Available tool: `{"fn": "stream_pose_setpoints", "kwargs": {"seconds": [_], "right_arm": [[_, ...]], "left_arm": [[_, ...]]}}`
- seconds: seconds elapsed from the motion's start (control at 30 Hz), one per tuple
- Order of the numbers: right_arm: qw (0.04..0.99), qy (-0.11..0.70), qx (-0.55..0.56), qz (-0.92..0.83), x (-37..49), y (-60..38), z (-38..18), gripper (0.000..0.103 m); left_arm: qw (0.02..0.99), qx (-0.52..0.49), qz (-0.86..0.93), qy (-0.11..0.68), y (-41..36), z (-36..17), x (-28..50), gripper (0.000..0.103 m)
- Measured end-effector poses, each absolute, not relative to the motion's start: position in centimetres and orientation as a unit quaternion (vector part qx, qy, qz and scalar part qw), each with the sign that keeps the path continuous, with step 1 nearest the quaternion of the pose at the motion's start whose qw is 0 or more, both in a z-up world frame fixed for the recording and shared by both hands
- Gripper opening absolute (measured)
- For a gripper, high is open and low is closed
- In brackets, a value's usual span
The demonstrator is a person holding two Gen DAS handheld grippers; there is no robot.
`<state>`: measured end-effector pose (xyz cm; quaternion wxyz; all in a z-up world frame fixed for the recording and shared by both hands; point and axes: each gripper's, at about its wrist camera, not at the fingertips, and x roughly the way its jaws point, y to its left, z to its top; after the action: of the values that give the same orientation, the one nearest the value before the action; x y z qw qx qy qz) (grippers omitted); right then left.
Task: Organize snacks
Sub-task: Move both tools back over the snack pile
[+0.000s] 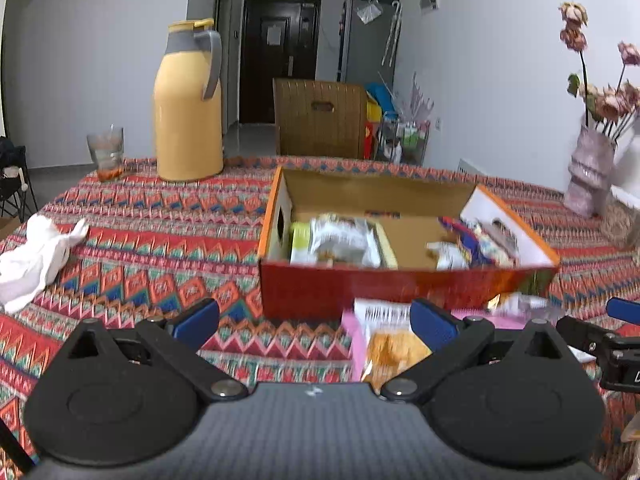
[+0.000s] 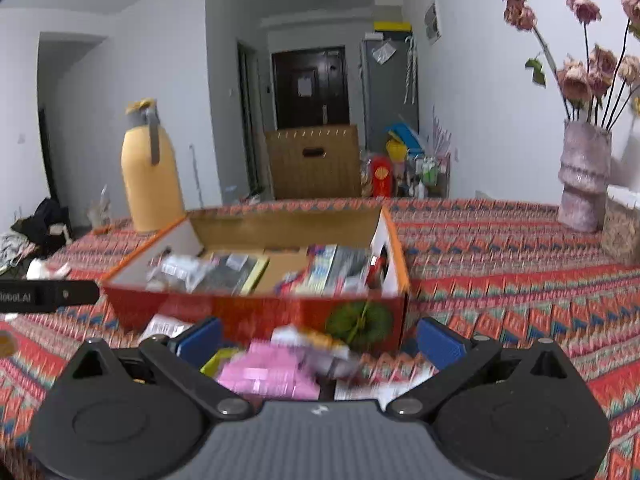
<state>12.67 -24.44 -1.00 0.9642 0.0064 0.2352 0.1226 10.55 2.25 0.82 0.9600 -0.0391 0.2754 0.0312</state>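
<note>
Nearest in the left wrist view, the left gripper (image 1: 316,322) hangs low over the patterned tablecloth (image 1: 160,248), its blue-padded jaws spread wide with nothing between them. Just beyond its right finger lies a loose snack packet with an orange picture (image 1: 394,350), flat on the cloth and close against a pink packet edge (image 1: 356,336). At the far right of that view part of the right gripper (image 1: 600,340) shows.

In the right wrist view the right gripper (image 2: 318,338) also has its jaws held well apart and empty. Between and just beyond its fingers lies a heap of loose snacks, a pink packet (image 2: 268,376) on top and a pale wrapper with an orange edge (image 2: 312,340) against the near wall of the box; another whitish packet (image 2: 164,326) lies to the left of it. The pictures are blurred, so labels cannot be read.

Behind the loose packets stands the open cardboard box (image 1: 400,284), red on its near wall with orange rims. Inside, one cluster of snack bags (image 1: 336,240) sits at the left end and another (image 1: 476,244) at the right end, bare cardboard between them.

Farther left on the table lie a crumpled white cloth (image 1: 36,256), a drinking glass (image 1: 106,152) and a tall yellow thermos jug (image 1: 188,108). At the far right stands a vase of dried flowers (image 2: 584,176)
</note>
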Motion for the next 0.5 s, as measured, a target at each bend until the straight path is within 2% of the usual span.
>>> {"fn": "stream_pose_setpoints", "kwargs": {"seconds": [0.5], "right_arm": [[0.937, 0.316, -0.035, 0.148, 9.4, -22.3, -6.6, 0.103]], "left_arm": [[0.953, -0.02, 0.033, 0.301, 3.3, -3.7, 7.7, 0.103]]}}
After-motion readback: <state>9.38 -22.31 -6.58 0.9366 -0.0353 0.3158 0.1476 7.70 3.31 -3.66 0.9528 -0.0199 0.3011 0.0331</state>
